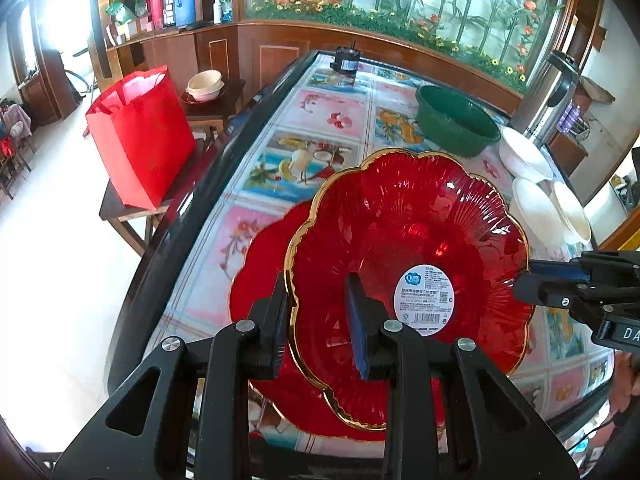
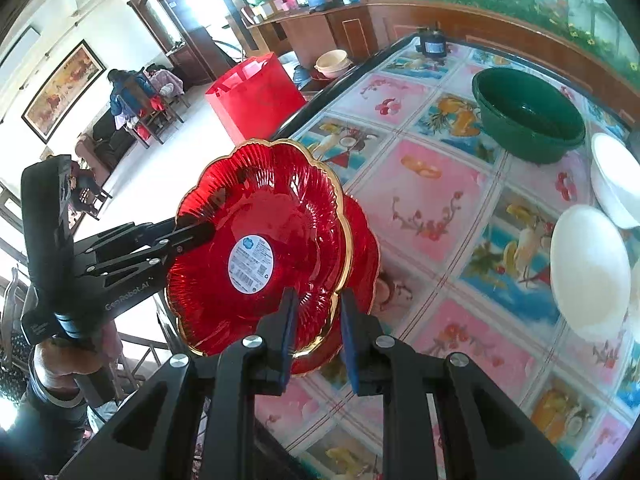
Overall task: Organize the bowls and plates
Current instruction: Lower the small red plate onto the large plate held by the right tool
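A red flower-shaped glass plate [image 1: 404,232] with a gold rim and a white label is held tilted above a second red plate [image 1: 260,264] that lies on the table. My left gripper [image 1: 320,320] straddles its near rim, one finger on each side. My right gripper [image 2: 316,332] straddles the opposite rim of the same plate [image 2: 260,220]. The second red plate [image 2: 364,240] shows beneath it in the right wrist view. The right gripper also shows at the right edge of the left wrist view [image 1: 524,280].
A green basin [image 1: 456,120] stands farther back on the fruit-patterned tabletop [image 1: 320,120]. White bowls [image 1: 532,184] lie tipped at the right, by a steel thermos [image 1: 548,96]. A red bag [image 1: 140,136] stands on a side stool left of the table.
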Action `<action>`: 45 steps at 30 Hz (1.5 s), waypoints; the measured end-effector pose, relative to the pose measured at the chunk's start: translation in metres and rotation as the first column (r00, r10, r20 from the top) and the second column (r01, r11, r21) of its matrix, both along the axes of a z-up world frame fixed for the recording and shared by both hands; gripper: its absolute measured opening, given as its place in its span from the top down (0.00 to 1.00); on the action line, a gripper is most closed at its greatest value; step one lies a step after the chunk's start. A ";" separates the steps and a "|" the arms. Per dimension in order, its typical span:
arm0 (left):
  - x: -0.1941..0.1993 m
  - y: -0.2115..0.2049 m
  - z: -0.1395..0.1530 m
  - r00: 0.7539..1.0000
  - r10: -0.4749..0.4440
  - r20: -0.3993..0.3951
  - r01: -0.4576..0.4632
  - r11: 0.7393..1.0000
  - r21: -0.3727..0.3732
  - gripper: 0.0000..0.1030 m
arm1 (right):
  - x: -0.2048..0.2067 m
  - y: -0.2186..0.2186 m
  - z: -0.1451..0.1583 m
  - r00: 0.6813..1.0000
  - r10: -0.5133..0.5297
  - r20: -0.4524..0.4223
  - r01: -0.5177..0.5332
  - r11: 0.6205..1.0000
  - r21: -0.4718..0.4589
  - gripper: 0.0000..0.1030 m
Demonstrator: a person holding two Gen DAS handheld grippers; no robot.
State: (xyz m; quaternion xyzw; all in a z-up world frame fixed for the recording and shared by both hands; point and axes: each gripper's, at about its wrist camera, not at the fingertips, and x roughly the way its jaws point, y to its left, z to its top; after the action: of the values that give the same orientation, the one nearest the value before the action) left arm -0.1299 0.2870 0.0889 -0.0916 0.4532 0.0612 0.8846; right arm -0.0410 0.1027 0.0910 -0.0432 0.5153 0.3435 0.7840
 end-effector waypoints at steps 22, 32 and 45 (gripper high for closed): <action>0.011 0.015 -0.047 0.995 0.036 -0.095 -0.031 0.998 0.056 0.75 | 0.003 0.034 -0.050 0.998 0.029 -0.047 -0.035 0.991 -0.132 0.78; 0.021 0.011 -0.058 0.994 0.026 -0.102 -0.017 0.996 0.089 0.74 | 0.002 0.041 -0.060 0.999 0.042 -0.007 -0.043 0.973 -0.227 0.76; 0.015 -0.002 -0.060 0.999 -0.002 -0.042 0.009 0.985 0.171 0.58 | -0.005 0.052 -0.065 0.996 0.065 0.067 -0.041 0.949 -0.312 0.75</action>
State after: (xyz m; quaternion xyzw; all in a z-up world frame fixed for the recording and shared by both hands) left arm -0.1154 0.2852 0.0288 -0.0127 0.4649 0.0994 0.8797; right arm -0.0465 0.1549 0.0257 -0.1927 0.5312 0.2773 0.7770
